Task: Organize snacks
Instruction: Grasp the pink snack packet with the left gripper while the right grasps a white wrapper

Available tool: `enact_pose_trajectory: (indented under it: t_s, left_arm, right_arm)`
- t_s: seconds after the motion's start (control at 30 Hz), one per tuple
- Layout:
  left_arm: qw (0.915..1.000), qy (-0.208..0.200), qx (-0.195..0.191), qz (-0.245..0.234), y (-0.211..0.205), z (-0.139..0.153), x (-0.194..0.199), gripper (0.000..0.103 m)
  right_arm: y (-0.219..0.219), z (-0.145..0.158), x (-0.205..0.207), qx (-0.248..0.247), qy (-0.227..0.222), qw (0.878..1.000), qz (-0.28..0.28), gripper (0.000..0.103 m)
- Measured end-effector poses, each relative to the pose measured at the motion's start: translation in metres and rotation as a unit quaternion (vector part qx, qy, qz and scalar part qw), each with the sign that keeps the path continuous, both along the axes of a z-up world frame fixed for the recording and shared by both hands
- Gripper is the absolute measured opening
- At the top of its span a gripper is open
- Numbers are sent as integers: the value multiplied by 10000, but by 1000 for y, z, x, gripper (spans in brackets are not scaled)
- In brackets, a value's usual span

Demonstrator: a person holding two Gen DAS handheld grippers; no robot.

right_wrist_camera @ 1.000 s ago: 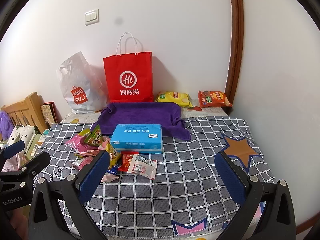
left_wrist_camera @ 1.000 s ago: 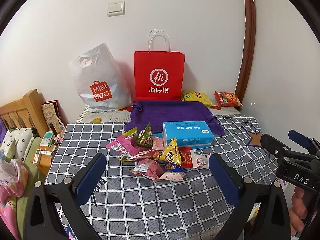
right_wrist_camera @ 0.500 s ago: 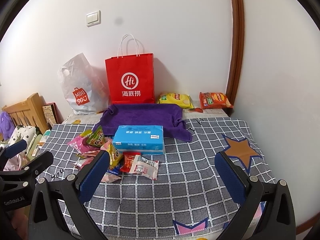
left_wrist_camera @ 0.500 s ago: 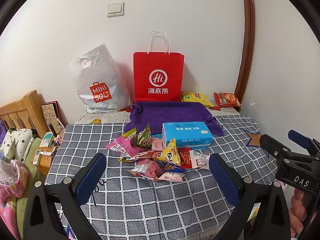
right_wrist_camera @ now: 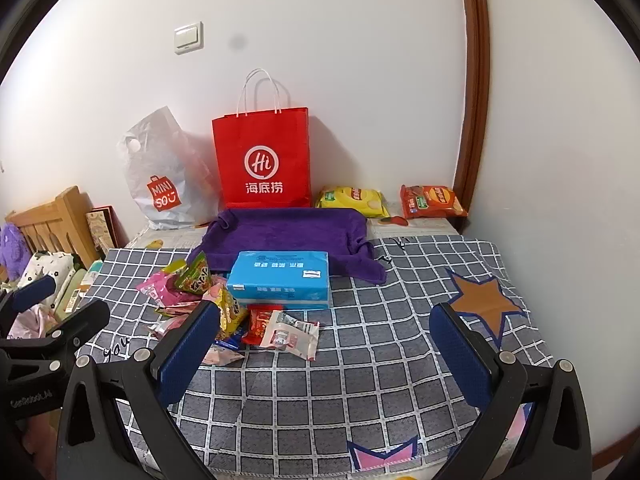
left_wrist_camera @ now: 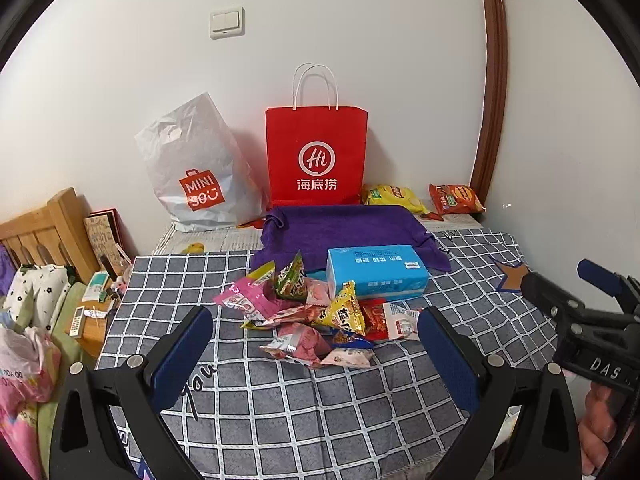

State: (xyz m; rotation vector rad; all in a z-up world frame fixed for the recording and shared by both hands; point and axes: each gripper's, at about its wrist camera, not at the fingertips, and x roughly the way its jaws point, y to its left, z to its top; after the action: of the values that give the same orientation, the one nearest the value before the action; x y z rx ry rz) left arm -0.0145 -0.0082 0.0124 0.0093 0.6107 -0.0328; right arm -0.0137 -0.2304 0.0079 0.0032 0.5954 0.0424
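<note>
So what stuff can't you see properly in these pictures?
- Inside the red paper bag and the Miniso plastic bag: their walls hide it, both views.
- Bottom packets of the snack pile: covered by others; the right gripper finger hides some.
- Small print on the blue tissue pack: too small.

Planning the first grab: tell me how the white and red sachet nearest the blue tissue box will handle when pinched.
The white and red sachet looks like thin crinkled film, so it will probably flex and sag. It lies flat on the checked cloth, so the jaws may slide over it. Likely light.
</note>
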Motion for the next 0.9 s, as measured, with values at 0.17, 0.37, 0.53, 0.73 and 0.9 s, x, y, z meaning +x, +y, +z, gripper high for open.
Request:
enact_pose_trajectory:
  t_s: [0.17,0.37,0.53,0.73,0.9]
  left_arm:
    - [9999,18,91,-45,2,-4,9,103]
    - [9995,292,142,29,20,-29,34,103]
    - [9982,548,87,223,44,-55,60,103]
    - [9960,827,20,336,66,-78,87,103]
    - [9935,1019,-187,476,85,-93,106,103]
  right_arm:
    - [0,-11,8,5,80,10000,9,103]
    - [-4,-38,30,190,321,9993,103,103]
    - [-3,-74,58,234,728,9969,159,91]
    - [17,-114,95,193,1094,9931,369,88]
    - [27,-139,125,525,1451,9867,510,82]
